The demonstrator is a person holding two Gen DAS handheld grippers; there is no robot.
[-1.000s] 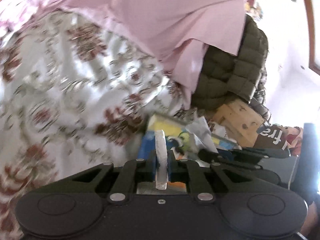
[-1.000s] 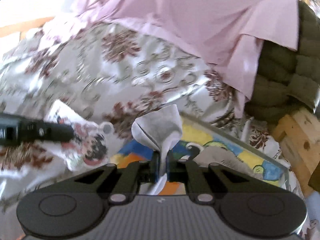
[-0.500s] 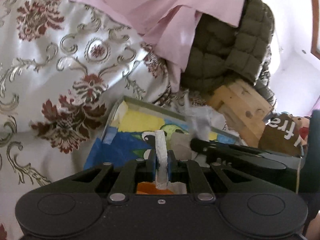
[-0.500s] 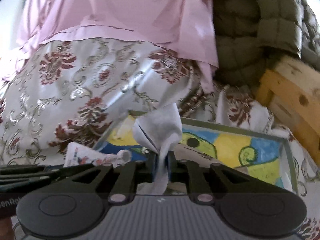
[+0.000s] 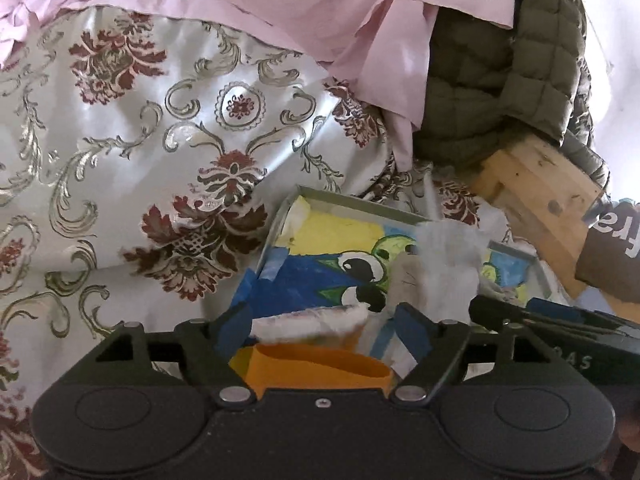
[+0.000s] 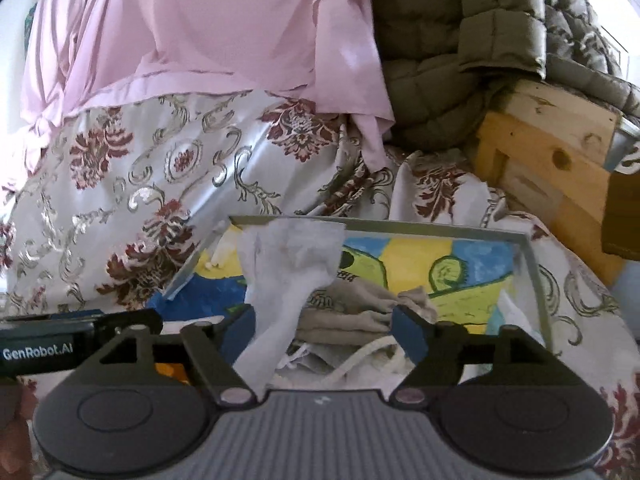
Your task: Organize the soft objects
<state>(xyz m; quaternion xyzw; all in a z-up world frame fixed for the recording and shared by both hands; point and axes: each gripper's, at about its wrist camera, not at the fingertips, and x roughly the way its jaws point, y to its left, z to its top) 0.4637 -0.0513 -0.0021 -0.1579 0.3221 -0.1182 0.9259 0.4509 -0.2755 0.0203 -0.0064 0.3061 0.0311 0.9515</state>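
Over the painted tray (image 6: 536, 276), both claws, left (image 5: 320, 330) and right (image 6: 322, 330), are opening to release the white cloth (image 6: 288, 272) inside it.

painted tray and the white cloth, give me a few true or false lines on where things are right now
1. The white cloth hangs over the painted tray. True.
2. The right tool is clamped shut on the cloth. False: its jaws are opening, the cloth loose between them.
3. A pink sheet lies over the floral bedspread. True.
4. The tray is bare inside. False: a grey garment lies in it.
5. The left tool is shut. False: its jaws are opening.
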